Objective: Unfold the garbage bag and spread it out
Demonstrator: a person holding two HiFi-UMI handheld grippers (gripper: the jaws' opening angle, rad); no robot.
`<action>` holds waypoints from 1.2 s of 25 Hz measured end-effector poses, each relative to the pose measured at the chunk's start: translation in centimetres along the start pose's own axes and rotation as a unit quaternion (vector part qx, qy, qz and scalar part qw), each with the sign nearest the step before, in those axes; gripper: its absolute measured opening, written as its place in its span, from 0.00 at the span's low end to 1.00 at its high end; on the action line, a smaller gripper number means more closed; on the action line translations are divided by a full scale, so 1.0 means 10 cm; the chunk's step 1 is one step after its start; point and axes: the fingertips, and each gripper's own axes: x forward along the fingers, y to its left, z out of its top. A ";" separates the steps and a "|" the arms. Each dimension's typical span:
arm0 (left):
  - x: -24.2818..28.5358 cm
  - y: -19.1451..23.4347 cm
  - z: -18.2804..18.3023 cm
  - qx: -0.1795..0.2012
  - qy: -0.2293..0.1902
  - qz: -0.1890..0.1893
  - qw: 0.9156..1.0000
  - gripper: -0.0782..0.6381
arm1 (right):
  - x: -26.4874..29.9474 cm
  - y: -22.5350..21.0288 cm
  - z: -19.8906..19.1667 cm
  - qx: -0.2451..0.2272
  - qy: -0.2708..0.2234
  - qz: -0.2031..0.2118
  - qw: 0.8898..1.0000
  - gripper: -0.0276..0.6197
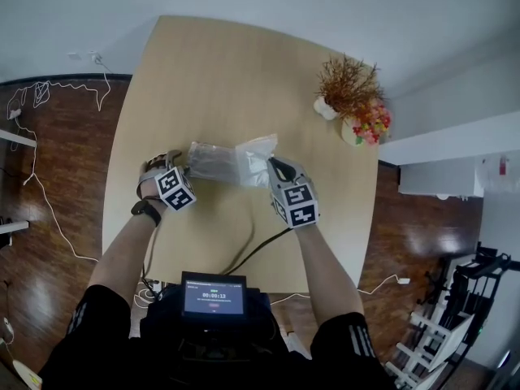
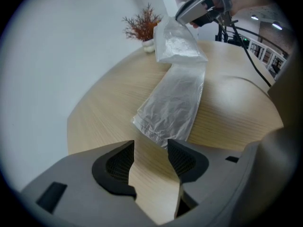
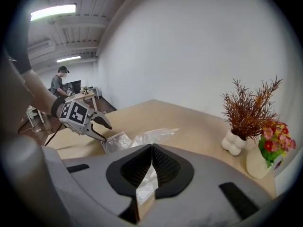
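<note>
A translucent grey garbage bag [image 1: 230,162] lies partly folded across the middle of the light wooden table [image 1: 219,71]. My right gripper [image 1: 273,163] is shut on the bag's right end, and a strip of film [image 3: 147,181] shows pinched between its jaws. In the left gripper view that end of the bag [image 2: 177,44] is lifted off the table under the right gripper [image 2: 203,9]. My left gripper [image 1: 185,169] stands open just short of the bag's left edge [image 2: 156,129]; bare table shows between its pads [image 2: 118,163]. The left gripper [image 3: 94,123] also appears in the right gripper view.
A dried plant in a white vase [image 1: 348,84] and a pot of coloured flowers [image 1: 370,127] stand near the table's right edge. A black cable [image 1: 244,246] runs over the near edge to a screen unit [image 1: 214,296]. A person [image 3: 59,82] is at a desk far behind.
</note>
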 end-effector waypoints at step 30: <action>-0.03 0.01 0.00 -0.004 0.030 0.023 0.999 0.42 | -0.83 -1.11 -0.88 0.091 0.020 -0.098 0.991 0.08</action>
